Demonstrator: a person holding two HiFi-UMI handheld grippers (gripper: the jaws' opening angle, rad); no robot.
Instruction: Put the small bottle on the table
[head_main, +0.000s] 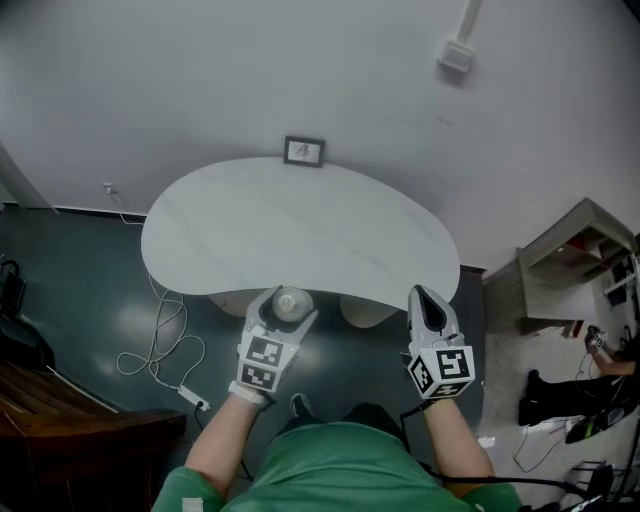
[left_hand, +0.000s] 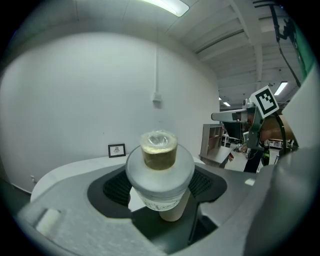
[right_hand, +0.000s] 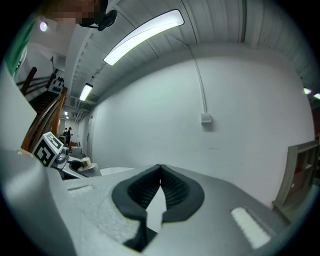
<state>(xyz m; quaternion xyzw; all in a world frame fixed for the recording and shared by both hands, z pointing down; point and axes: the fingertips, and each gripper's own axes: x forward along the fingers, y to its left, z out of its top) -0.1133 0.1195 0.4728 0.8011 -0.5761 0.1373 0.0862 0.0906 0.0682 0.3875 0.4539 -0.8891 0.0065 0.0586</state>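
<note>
Head view shows left gripper (head_main: 286, 308) clasping small bottle (head_main: 289, 299) upright.

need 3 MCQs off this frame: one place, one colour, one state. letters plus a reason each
1. Where is the picture frame?
A) at the far edge of the table, by the wall
B) at the near edge, by the tongs
C) on the floor

2. What colour is the table top?
A) black
B) white
C) red

3. What state is the small bottle in?
A) standing free on the table
B) clamped in the left tongs
C) lying on the floor

Answers:
1 A: the head view shows the frame at the table's far rim, against the wall.
2 B: the top is plain white in the head view.
3 B: the left gripper view shows both pads pressed on the bottle's sides.
</note>
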